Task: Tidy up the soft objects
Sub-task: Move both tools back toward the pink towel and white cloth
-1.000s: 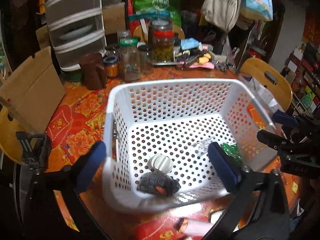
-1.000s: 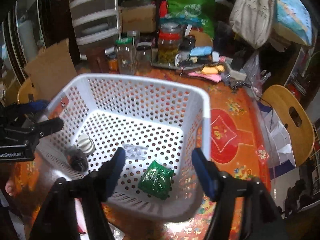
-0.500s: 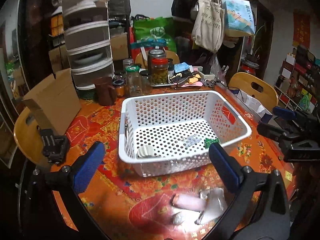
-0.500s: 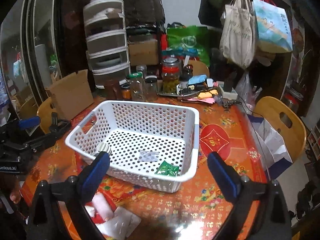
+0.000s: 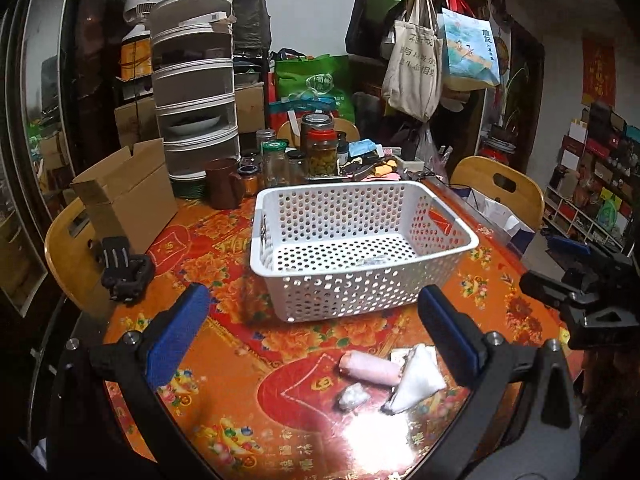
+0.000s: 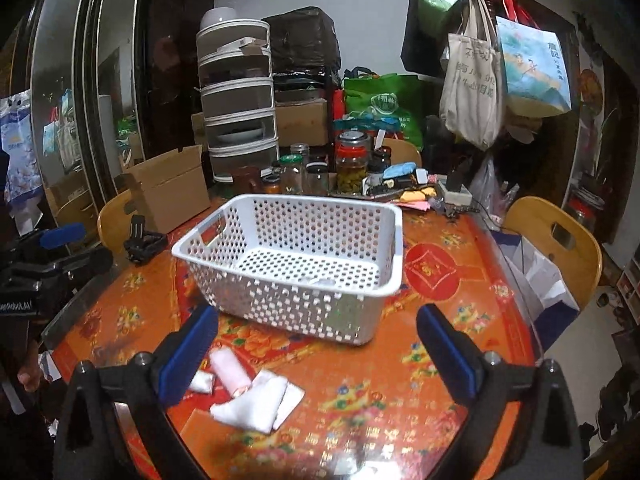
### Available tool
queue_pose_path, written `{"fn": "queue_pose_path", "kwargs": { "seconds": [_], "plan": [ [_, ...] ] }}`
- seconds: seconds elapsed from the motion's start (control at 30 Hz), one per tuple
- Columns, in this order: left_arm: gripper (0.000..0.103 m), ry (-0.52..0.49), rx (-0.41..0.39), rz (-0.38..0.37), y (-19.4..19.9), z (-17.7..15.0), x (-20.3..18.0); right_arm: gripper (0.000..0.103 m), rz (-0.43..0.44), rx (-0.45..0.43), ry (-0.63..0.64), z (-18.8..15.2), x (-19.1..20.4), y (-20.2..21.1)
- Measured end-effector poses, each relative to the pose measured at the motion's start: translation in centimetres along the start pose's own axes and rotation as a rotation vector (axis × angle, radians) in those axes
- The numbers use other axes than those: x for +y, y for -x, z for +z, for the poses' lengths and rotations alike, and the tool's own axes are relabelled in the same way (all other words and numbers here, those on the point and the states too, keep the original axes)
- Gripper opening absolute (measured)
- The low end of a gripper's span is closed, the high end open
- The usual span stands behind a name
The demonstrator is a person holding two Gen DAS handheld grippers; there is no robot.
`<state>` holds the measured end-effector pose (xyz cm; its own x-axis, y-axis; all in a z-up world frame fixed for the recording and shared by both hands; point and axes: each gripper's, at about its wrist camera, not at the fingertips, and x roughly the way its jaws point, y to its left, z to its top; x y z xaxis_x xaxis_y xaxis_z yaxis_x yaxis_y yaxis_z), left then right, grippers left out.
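Both the left gripper [image 5: 312, 332] and the right gripper [image 6: 316, 352] hovered with fingers spread wide, holding nothing. The pink roll [image 5: 370, 367] and folded white cloth [image 5: 416, 380] lay on the table [image 5: 240, 344] before the white basket [image 5: 360, 248], just inside the left gripper's right finger [image 5: 448, 336] and beside the right gripper's left finger [image 6: 188, 350]

The basket [image 5: 360, 248] stood in the middle of the table [image 5: 240, 344]. Before it lay a roll [image 5: 370, 368], a folded cloth [image 5: 418, 378] just beside it, and a small packet [image 5: 353, 396]. Behind the basket stood jars [image 5: 320, 152]; to its left, a cardboard box [image 5: 128, 196].
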<state>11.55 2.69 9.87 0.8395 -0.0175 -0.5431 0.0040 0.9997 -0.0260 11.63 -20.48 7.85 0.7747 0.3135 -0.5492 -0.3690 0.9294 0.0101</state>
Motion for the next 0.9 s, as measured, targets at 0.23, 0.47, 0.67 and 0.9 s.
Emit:
{"fn": "queue_pose_path", "kwargs": {
  "seconds": [0.23,0.47,0.67,0.9],
  "plan": [
    [0.103,0.007,0.062,-0.021,-2.0,-5.0,0.2,0.100,0.027,0.058,-0.045,-4.4,-0.5,-1.5],
    [0.103,0.022,0.217,-0.069,-8.3,-11.1,-0.8,0.100,0.077,0.167,-0.117,-9.5,-1.1,-5.0],
    [0.088,0.013,0.262,-0.078,-11.4,-13.4,-1.8,0.092,0.108,0.218,-0.112,-12.0,0.3,-6.6],
    [0.061,-0.008,0.292,-0.087,-13.4,-14.1,-2.5,0.084,0.132,0.225,-0.122,-12.8,1.0,-7.0]
  ]
}}
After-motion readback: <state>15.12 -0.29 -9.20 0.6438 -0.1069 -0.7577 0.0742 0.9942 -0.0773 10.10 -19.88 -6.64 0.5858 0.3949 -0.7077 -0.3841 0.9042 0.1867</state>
